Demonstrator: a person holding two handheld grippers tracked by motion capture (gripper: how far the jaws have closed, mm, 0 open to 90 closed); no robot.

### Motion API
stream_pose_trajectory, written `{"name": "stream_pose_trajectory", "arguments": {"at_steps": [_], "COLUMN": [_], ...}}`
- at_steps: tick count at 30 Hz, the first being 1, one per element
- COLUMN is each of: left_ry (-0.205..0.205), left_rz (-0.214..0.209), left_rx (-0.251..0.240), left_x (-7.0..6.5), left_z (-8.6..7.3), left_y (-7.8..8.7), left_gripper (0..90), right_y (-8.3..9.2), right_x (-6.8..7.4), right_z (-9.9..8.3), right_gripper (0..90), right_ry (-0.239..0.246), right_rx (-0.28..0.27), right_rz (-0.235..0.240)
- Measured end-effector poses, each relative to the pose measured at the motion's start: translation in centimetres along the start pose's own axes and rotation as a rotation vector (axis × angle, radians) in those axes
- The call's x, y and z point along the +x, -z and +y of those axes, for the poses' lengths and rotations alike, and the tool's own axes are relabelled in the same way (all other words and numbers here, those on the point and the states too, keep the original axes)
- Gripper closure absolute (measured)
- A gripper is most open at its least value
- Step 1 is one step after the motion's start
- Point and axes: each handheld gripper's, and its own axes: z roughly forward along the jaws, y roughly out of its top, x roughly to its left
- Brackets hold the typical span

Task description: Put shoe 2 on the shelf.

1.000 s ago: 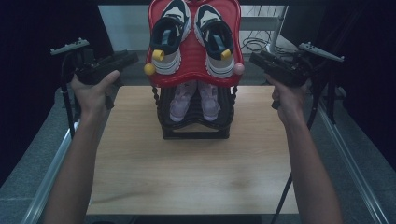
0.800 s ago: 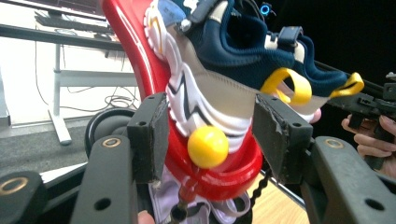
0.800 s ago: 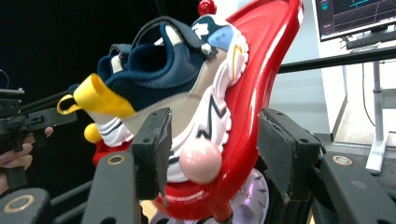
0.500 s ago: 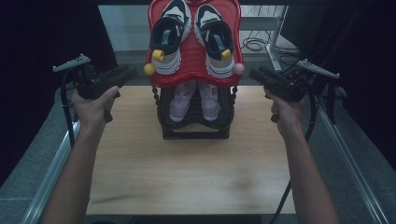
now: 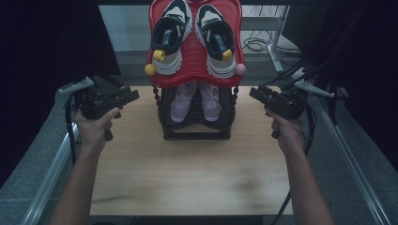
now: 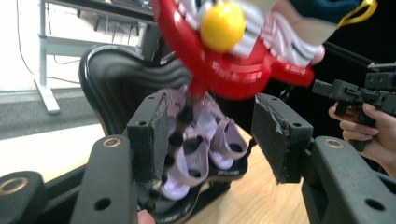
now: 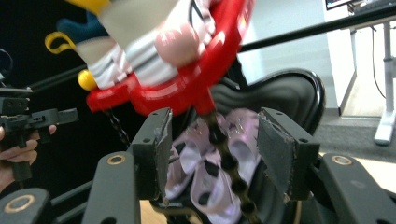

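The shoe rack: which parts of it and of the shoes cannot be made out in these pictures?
- High view: the red top shelf covers the heels of the pink shoes on the black lower shelf.
- Left gripper view: the sneakers are blurred and cut off by the top edge; the left gripper hides the rack's base.
- Right gripper view: the right gripper hides the pink shoes' lower part.

The upper tray point(image 5: 195, 77) is red, with a yellow ball point(image 5: 150, 70) and a pink ball point(image 5: 240, 69). The sneakers point(image 5: 172, 35) on it are white and dark navy. The lower shoes point(image 5: 196, 101) are pale lilac, on a black rack point(image 5: 197, 131) and a light wooden table point(image 5: 187, 178).
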Motion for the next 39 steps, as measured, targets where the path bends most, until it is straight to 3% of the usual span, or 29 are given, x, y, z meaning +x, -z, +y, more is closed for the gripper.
{"name": "stream_pose_trajectory", "arguments": {"at_steps": [6, 9, 23, 32, 39], "left_ry": [0.014, -0.006, 0.030, 0.008, 0.005], "left_rz": [-0.001, 0.014, 0.018, 0.037, 0.044], "left_rx": [0.036, 0.072, 0.167, 0.282, 0.349], "left_x": [0.7, 0.9, 1.6, 1.7, 1.8], "left_z": [-2.7, -4.0, -11.1, -15.4, -17.4], "left_y": [-0.6, -0.8, -1.4, -2.1, -3.0], "left_gripper": [46.4, 46.3, 46.3, 46.2, 46.2], "right_y": [0.3, 0.4, 0.5, 0.7, 0.4], "right_x": [-0.6, -1.0, -2.3, -2.6, -2.7], "right_z": [-2.2, -3.7, -10.3, -14.6, -17.0], "right_gripper": [45.5, 45.5, 45.3, 45.1, 45.1], "right_ry": [0.022, 0.022, 0.014, 0.064, 0.099], "right_rx": [0.057, 0.090, 0.214, 0.316, 0.416], "right_rz": [-0.026, -0.038, -0.049, -0.095, -0.110]}}
